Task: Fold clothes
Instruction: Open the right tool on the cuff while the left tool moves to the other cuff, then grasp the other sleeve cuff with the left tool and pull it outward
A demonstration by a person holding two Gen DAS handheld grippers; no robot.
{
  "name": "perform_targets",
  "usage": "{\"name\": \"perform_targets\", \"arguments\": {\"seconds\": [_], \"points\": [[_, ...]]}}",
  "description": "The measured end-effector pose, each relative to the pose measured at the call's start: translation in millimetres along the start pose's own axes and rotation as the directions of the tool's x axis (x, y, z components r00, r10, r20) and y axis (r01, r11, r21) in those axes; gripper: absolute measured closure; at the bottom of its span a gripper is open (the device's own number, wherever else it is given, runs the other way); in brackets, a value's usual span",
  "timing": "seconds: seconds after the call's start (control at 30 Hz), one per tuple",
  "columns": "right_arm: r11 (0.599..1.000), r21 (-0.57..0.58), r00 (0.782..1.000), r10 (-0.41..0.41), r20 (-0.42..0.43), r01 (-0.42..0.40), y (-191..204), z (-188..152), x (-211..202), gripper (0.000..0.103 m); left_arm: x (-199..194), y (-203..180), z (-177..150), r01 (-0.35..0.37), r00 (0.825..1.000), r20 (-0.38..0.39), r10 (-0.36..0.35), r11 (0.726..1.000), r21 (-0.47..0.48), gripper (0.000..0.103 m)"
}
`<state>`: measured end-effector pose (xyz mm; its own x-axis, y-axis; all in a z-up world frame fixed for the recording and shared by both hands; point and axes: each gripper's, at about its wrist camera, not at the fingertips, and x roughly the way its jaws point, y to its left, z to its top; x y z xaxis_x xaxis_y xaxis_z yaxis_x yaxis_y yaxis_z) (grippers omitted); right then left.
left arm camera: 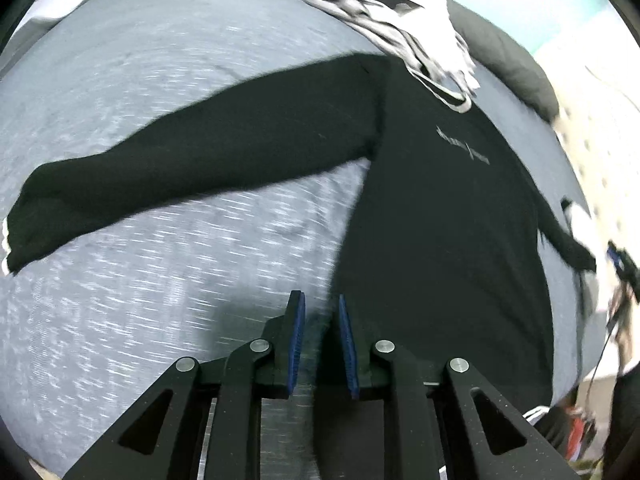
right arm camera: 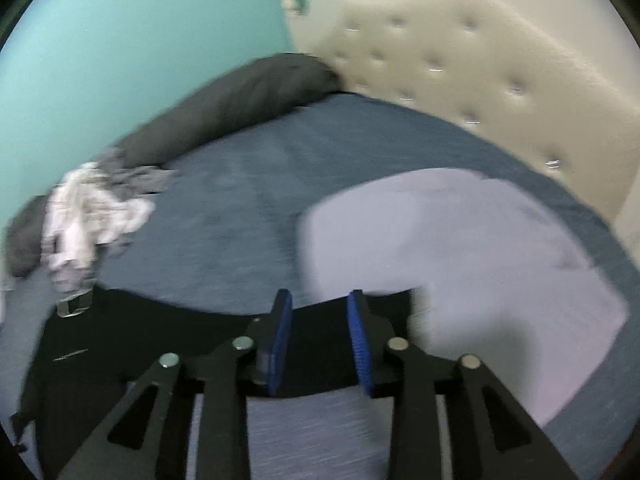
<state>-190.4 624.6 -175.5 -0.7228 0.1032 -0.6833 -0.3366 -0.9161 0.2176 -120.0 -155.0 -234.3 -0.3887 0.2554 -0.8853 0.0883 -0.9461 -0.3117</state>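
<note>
I stood over a bed (right arm camera: 248,216) spread with a blue-grey cover. A long dark bolster (right arm camera: 224,108) lay along its far edge, toward eleven o'clock, against a turquoise wall (right arm camera: 132,40). At one o'clock rose a cream tufted headboard (right arm camera: 460,60) with an ornate carved top. The light was soft and even.

Both wrist cameras look steeply down, close above the bed (left arm camera: 120,80), sharing the black shirt (left arm camera: 440,208) and white clothes pile (right arm camera: 88,216).

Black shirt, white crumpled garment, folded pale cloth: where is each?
Black shirt (left arm camera: 440,208): left wrist view, chest.
White crumpled garment (left arm camera: 404,28): left wrist view, middle.
Folded pale cloth (right arm camera: 460,248): right wrist view, top face.
</note>
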Motion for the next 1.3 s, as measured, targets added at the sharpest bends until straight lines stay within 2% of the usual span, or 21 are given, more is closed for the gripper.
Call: {"name": "perform_targets", "arguments": {"seconds": [0.03, 0.1, 0.2, 0.27, 0.43, 0.5, 0.57, 0.7, 0.8, 0.97, 1.1, 1.3], "points": [[0.999, 0.003, 0.999, 0.047, -0.003, -0.047, 14.4, -6.6, -1.7, 0.072, -2.9, 7.7, 1.6, -0.014, 1.000, 0.011, 0.014, 1.000, -0.012, 0.067], [0.989, 0.024, 0.989, 0.150, -0.019, -0.149, 46.3, -25.0, -5.3, 0.063, -10.6, 26.4, 3.5, -0.031, 0.999, 0.030, 0.032, 0.999, -0.043, 0.057], [0.950, 0.084, 0.951, 0.306, -0.040, -0.302, 90.1, -55.3, -7.9, 0.057, -22.0, 57.7, 6.2, -0.068, 0.996, 0.057, 0.074, 0.992, -0.103, 0.057], [0.923, 0.107, 0.925, 0.377, -0.055, -0.370, 122.3, -79.6, -10.1, 0.056, -27.8, 75.6, 7.7, -0.083, 0.993, 0.072, 0.094, 0.987, -0.135, 0.057], [0.863, 0.154, 0.859, 0.499, -0.118, -0.480, 183.9, -139.6, -6.3, 0.054, -36.8, 120.0, 15.5, -0.112, 0.985, 0.106, 0.136, 0.971, -0.213, 0.054], [0.853, 0.155, 0.844, 0.518, -0.142, -0.498, 198.8, -159.1, -4.4, 0.050, -39.4, 132.5, 19.2, -0.126, 0.982, 0.107, 0.154, 0.966, -0.226, 0.054], [0.857, 0.133, 0.843, 0.514, -0.162, -0.497, 211.5, -177.6, -3.4, 0.048, -40.6, 142.9, 22.4, -0.141, 0.980, 0.108, 0.170, 0.962, -0.236, 0.052], [0.873, 0.095, 0.845, 0.487, -0.221, -0.478, 231.6, -193.0, 4.5, 0.048, -39.1, 162.7, 25.9, -0.159, 0.975, 0.111, 0.194, 0.951, -0.264, 0.048], [0.879, 0.066, 0.859, 0.476, -0.187, -0.472, 235.5, -195.3, -0.9, 0.048, -35.4, 175.4, 26.3, -0.165, 0.972, 0.113, 0.205, 0.943, -0.289, 0.048], [0.867, 0.058, 0.841, 0.494, -0.221, -0.494, 237.4, -213.2, 5.9, 0.047, -35.5, 195.3, 26.2, -0.197, 0.961, 0.129, 0.245, 0.933, -0.302, 0.048], [0.866, 0.042, 0.838, 0.494, -0.231, -0.498, 241.0, -219.0, 8.8, 0.047, -41.3, 218.0, 26.4, -0.221, 0.947, 0.149, 0.286, 0.911, -0.348, 0.046], [0.862, 0.029, 0.839, 0.501, -0.214, -0.507, 242.1, -220.0, 6.4, 0.047, -38.4, 236.6, 30.6, -0.211, 0.949, 0.146, 0.279, 0.908, -0.361, 0.045]]}}
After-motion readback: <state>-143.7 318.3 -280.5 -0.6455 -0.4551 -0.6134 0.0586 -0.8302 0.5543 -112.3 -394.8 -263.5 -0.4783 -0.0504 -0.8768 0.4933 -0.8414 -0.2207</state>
